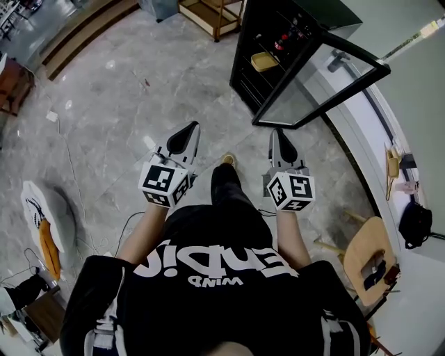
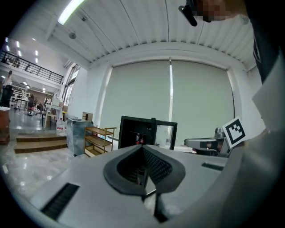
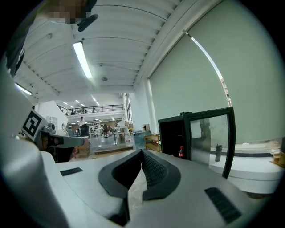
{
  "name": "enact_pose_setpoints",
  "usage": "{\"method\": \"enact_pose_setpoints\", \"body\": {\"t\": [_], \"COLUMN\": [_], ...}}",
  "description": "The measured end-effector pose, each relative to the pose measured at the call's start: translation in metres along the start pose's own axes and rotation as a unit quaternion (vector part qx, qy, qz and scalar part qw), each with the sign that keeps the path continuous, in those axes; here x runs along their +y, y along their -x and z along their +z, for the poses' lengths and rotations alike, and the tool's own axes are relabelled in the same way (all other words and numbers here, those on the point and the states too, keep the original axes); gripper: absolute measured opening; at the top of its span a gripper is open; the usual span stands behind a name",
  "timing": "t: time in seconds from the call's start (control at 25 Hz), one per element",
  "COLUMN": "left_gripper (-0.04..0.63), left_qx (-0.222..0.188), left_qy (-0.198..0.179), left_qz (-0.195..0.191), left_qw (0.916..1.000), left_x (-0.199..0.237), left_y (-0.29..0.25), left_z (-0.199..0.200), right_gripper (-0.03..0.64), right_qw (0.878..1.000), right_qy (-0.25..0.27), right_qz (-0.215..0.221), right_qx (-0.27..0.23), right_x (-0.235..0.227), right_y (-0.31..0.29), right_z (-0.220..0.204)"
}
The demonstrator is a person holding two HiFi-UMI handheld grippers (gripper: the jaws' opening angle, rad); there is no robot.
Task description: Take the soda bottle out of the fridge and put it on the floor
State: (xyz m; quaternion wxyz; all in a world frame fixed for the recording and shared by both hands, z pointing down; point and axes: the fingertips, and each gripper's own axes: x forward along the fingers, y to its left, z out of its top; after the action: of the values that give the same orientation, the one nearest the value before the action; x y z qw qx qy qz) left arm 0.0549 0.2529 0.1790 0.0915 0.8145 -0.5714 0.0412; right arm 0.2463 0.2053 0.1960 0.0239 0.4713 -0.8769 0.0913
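A black fridge (image 1: 278,52) stands ahead at the right with its glass door (image 1: 327,83) swung open. Inside it, a dark soda bottle (image 1: 280,43) with a red cap stands on a shelf. The bottle (image 3: 181,152) also shows in the right gripper view, and as a small red spot (image 2: 140,140) in the left gripper view. Both grippers are held level over the floor, well short of the fridge. My left gripper (image 1: 189,129) is shut and empty. My right gripper (image 1: 278,133) is shut with nothing in it.
A yellow container (image 1: 264,61) sits on a lower fridge shelf. A wooden rack (image 1: 212,14) and a metal bin (image 2: 76,133) stand left of the fridge. A white counter (image 1: 361,132) runs along the right wall, with a wooden chair (image 1: 368,257) nearby. Cables lie on the marble floor (image 1: 125,97).
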Motion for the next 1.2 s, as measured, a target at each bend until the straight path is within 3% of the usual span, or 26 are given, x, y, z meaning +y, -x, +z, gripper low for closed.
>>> {"method": "enact_pose_setpoints", "body": {"t": [0.16, 0.4, 0.72, 1.2], "left_gripper": [0.006, 0.006, 0.006, 0.006], "left_qx": [-0.001, -0.034, -0.048, -0.035], "left_qy": [0.008, 0.01, 0.003, -0.02], "left_qz": [-0.006, -0.014, -0.022, -0.08], "left_qw": [1.0, 0.9993, 0.9986, 0.9959], "left_x": [0.021, 0.044, 0.071, 0.096], "left_y": [-0.056, -0.134, -0.205, -0.264], "left_z": [0.021, 0.058, 0.084, 0.104], "right_gripper": [0.021, 0.021, 0.021, 0.021], "right_qw": [1.0, 0.999, 0.999, 0.999], "right_qy": [0.012, 0.03, 0.036, 0.013], "right_qz": [0.013, 0.019, 0.024, -0.035], "right_qx": [0.003, 0.012, 0.011, -0.001], "right_x": [-0.023, -0.066, -0.095, -0.113], "right_y": [-0.052, -0.121, -0.182, -0.228], "right_z": [0.023, 0.044, 0.06, 0.078]}}
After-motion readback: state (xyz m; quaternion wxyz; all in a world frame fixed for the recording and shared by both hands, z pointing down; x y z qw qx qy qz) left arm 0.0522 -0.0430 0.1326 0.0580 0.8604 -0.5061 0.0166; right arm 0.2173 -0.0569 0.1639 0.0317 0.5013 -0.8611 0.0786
